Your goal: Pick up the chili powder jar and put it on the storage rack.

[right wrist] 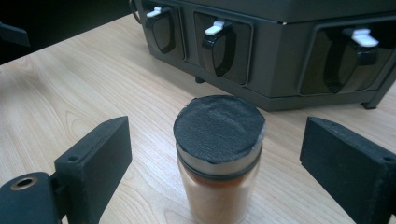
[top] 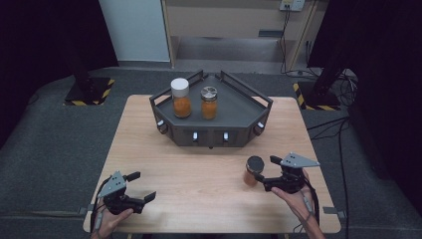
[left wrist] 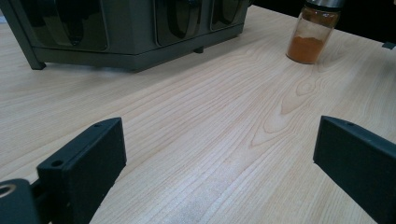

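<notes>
Flanking the black-lidded spice jar (right wrist: 217,158), right gripper (top: 263,169) jaws open; left gripper (top: 143,185) jaws open.

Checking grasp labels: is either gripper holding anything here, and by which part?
Nothing is held. The right gripper straddles the black-lidded jar with open jaws; the left gripper is open.

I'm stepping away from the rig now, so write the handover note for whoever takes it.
Right gripper: open, jaws either side of the black-lidded spice jar, not touching it.
Left gripper: open, holding nothing, low over the table.
Jar stands upright on the table in front of the grey rack.
Done: white-lidded jar and metal-lidded jar stand on the rack.
Left, probably: grip the third jar, set it beside them.
</notes>
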{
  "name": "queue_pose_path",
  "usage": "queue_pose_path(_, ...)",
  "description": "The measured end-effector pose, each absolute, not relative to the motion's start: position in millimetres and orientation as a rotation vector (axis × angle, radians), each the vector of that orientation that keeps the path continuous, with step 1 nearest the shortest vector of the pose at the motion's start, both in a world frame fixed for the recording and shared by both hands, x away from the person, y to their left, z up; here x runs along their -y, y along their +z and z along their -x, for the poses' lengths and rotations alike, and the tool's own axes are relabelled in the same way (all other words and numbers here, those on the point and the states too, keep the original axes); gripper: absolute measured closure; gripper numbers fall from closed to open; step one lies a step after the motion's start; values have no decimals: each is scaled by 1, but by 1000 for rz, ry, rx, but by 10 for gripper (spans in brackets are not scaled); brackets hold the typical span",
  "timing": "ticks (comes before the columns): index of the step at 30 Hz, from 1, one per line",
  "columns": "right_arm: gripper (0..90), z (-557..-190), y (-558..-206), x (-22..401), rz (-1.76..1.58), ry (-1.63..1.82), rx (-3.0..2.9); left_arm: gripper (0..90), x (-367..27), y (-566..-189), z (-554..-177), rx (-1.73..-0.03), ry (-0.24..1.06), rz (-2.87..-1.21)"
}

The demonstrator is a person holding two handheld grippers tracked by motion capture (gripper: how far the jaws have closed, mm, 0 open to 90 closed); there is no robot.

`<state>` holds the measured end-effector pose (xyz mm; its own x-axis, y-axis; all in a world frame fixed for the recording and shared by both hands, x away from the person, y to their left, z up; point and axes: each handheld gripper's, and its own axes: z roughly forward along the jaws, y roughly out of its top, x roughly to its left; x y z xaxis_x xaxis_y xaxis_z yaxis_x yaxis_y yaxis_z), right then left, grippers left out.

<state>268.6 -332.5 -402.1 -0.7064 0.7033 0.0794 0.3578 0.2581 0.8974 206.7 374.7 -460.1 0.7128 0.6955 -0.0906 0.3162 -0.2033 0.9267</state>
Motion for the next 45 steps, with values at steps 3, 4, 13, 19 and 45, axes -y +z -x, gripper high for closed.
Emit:
queue_pose_path(3,93,-272,-403,330,-978,1414,-2207,17,-375,-460,-207,-798,422,-1799)
queue_pose_path(4,93,-275,-405,330,-989,1424,-2212,17,-375,-460,-207,-798,422,-1798)
queue_pose_path(13,131,-285,-409,318,-979,1406,-2232,17,-375,-460,-207,-797,422,-1799)
queue_pose_path(19,166,-293,-413,314,-995,1397,-2245,17,-375,-460,-207,-796,423,-1801)
queue_pose_path(45,349,-298,-416,303,-934,1330,-2263,17,-374,-460,-207,-798,425,-1802)
